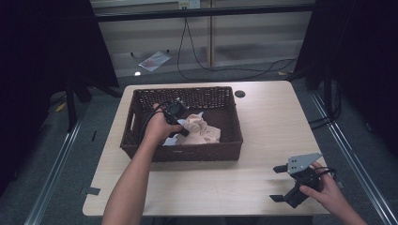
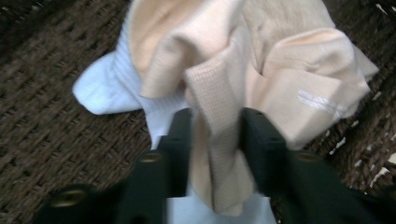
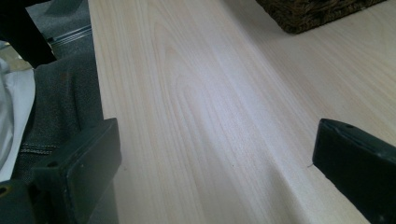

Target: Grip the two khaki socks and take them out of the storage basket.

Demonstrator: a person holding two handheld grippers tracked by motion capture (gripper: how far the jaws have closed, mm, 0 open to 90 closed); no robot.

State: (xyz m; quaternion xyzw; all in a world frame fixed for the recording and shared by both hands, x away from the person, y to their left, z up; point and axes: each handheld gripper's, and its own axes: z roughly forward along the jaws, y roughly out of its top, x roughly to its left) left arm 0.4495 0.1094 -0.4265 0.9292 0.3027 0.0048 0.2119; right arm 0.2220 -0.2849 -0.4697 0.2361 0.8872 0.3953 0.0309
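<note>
Left gripper (image 2: pixel 212 140) pinching peach cloth (image 2: pixel 261 70) in basket (image 1: pixel 141 136) (lift straight up, slowly); right gripper (image 1: pixel 291 183) spread wide, idle above counter (image 3: pixel 210 116).

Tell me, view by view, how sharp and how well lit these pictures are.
High view: dim, dark at both sides, the table and basket evenly lit. Left gripper view: soft and blurred, the peach cloth bright against dark weave. Right gripper view: the tabletop has a pale sheen, the near jaws slightly blurred.

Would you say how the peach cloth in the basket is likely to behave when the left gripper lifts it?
The peach cloth looks floppy: it lies crumpled in folds. Pinched by the left gripper, it would probably drape and hang, and seems light.
</note>
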